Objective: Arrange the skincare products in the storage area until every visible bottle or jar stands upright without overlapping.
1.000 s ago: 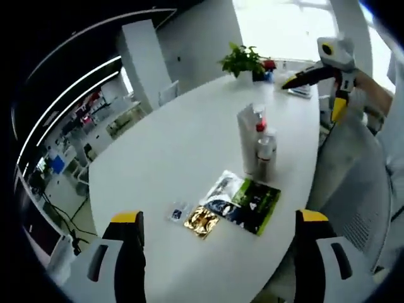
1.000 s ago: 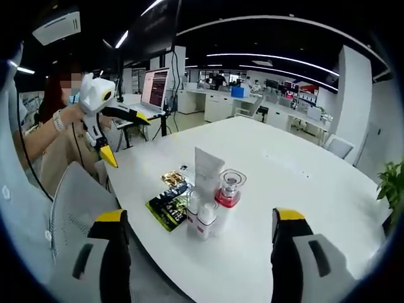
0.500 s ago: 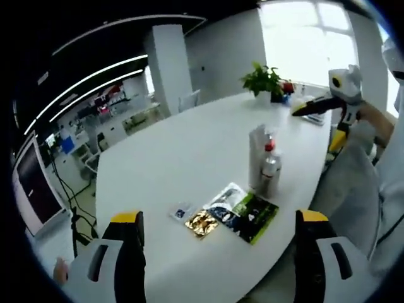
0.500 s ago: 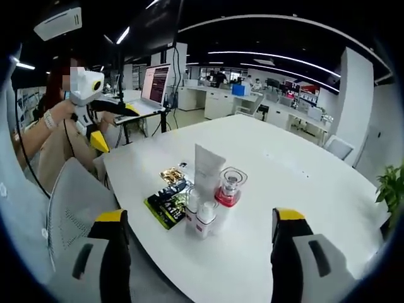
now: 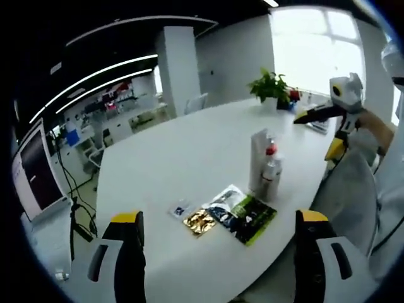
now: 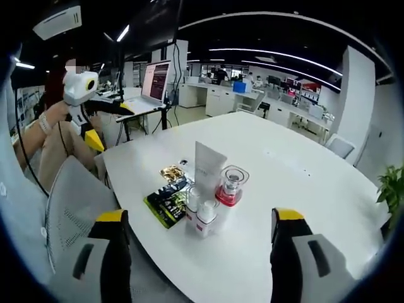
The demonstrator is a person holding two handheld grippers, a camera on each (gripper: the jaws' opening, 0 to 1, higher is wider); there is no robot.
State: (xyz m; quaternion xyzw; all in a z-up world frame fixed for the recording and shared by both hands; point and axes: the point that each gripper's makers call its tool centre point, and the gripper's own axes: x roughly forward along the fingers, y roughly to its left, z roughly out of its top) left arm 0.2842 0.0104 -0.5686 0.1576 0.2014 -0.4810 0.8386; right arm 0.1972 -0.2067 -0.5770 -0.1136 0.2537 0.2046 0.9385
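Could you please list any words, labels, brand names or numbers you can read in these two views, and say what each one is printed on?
No text can be read in either view.
Green and black sachet: has printing, too blurred to read.
Gold sachet: pattern only, no legible words.
White tube: no readable label.
Laptop screen: lit content, too small to read.

Print on the flat sachets (image 5: 228, 213) is too small to read, the white tube (image 6: 207, 166) partly hides the bottles behind it, and the desk (image 6: 303, 183) runs past the right edge.
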